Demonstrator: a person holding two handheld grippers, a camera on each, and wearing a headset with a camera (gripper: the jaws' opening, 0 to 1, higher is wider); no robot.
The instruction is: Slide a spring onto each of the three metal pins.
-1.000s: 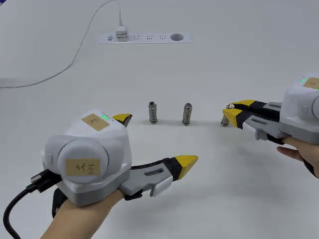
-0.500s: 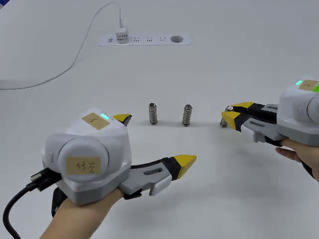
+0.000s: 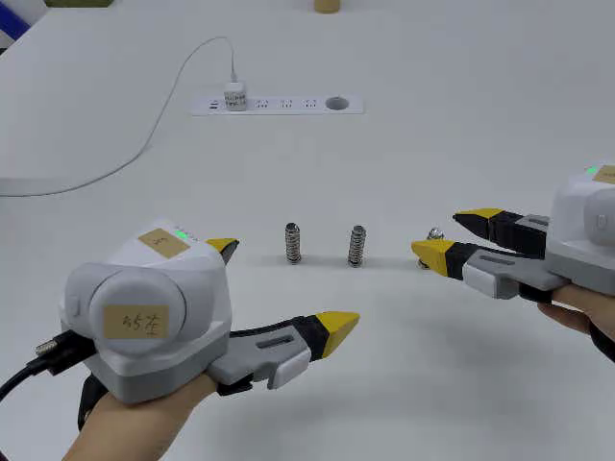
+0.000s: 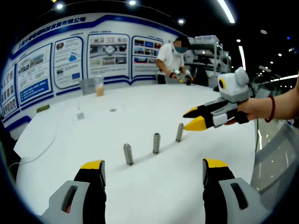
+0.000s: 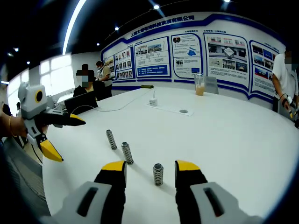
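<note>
Three metal pins stand in a row on the white table, each with a spring on it: left spring point(image 3: 293, 243), middle spring point(image 3: 356, 246), right spring point(image 3: 434, 233). My right gripper point(image 3: 445, 233) is open, its yellow-tipped jaws on either side of the right spring point(image 5: 158, 173) without touching it. In the right gripper view the other springs point(image 5: 126, 152) point(image 5: 111, 139) stand farther left. My left gripper point(image 3: 281, 285) is wide open and holds nothing, in front of the row. Seen from the left gripper view, the springs point(image 4: 128, 153) point(image 4: 156, 143) point(image 4: 180, 132) line up toward the right gripper point(image 4: 188, 119).
A white power strip point(image 3: 277, 103) with a plug and a cable trailing left lies at the back of the table. A cup point(image 4: 98, 86) stands far back. People stand beyond the table's far edge.
My right gripper's jaws have spread apart around the right spring and drawn back slightly. The left gripper stays put; the head camera has tilted.
</note>
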